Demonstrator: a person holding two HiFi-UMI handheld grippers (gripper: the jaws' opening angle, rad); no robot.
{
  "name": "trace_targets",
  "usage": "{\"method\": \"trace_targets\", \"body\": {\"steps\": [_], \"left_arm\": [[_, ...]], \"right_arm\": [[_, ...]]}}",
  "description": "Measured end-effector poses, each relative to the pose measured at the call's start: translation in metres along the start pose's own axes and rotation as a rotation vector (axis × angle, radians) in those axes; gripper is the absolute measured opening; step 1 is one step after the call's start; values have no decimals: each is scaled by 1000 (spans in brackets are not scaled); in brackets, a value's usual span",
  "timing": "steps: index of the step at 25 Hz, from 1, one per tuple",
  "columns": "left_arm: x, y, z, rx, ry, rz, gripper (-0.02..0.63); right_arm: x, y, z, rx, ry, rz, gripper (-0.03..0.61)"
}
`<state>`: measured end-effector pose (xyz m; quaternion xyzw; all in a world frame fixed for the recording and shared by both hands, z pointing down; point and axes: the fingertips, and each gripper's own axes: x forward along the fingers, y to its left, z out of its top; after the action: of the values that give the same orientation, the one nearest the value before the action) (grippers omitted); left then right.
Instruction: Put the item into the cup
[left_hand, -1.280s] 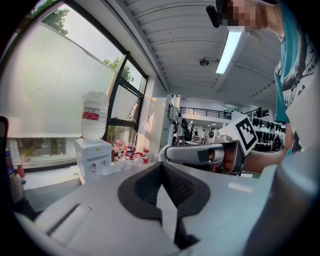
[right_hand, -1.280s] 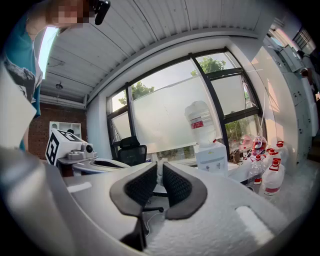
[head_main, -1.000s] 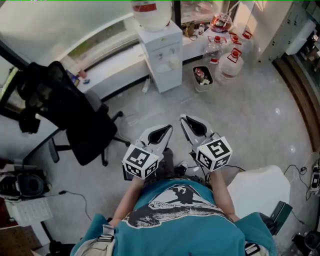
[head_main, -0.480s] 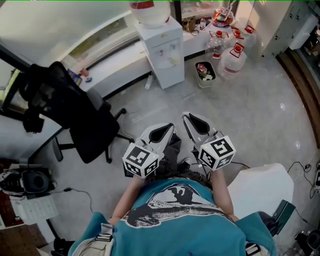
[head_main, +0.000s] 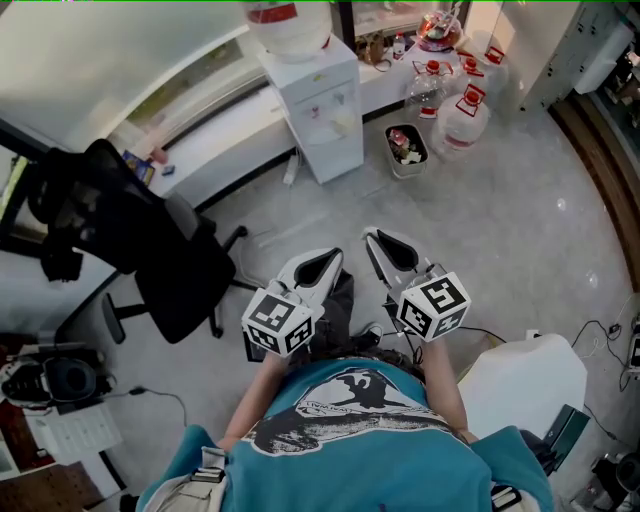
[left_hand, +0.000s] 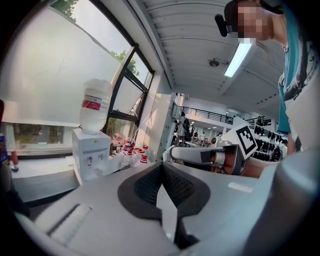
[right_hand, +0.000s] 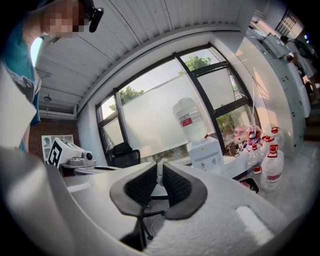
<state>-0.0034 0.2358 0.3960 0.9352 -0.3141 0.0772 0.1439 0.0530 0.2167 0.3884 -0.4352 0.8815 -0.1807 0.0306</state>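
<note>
Left gripper (head_main: 330, 260) and right gripper (head_main: 378, 241) hover over open floor (head_main: 490, 220).

No legible text in any view. Water jug (head_main: 285, 20) on the dispenser (head_main: 320, 110): red label band, print too small to read. Cube (head_main: 278, 322) on left gripper (head_main: 338, 254) and cube (head_main: 432, 306) on right gripper (head_main: 368, 234): black-and-white square markers, no letters. Shirt (head_main: 345, 400): dark graphic, lettering unreadable.

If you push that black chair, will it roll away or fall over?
It would probably roll: the black office chair stands on a spread star base, likely with casters, and the floor looks smooth and shiny. It seems unlikely to tip over, since its legs reach out wide.
</note>
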Motion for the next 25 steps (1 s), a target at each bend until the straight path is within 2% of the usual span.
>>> {"method": "trace_targets", "body": {"steps": [3, 7, 16, 25], "left_arm": [[15, 27, 3, -15, 12, 4, 12], [41, 70, 13, 14, 46, 0, 11], [86, 173, 54, 20, 34, -36, 12], [115, 228, 68, 0, 40, -99, 12]], "right_arm": [[24, -18, 6, 0, 12, -11, 35], [65, -44, 12, 13, 36, -23, 35], [168, -84, 30, 48, 93, -49, 35], [229, -104, 39, 35, 140, -83, 35]]}}
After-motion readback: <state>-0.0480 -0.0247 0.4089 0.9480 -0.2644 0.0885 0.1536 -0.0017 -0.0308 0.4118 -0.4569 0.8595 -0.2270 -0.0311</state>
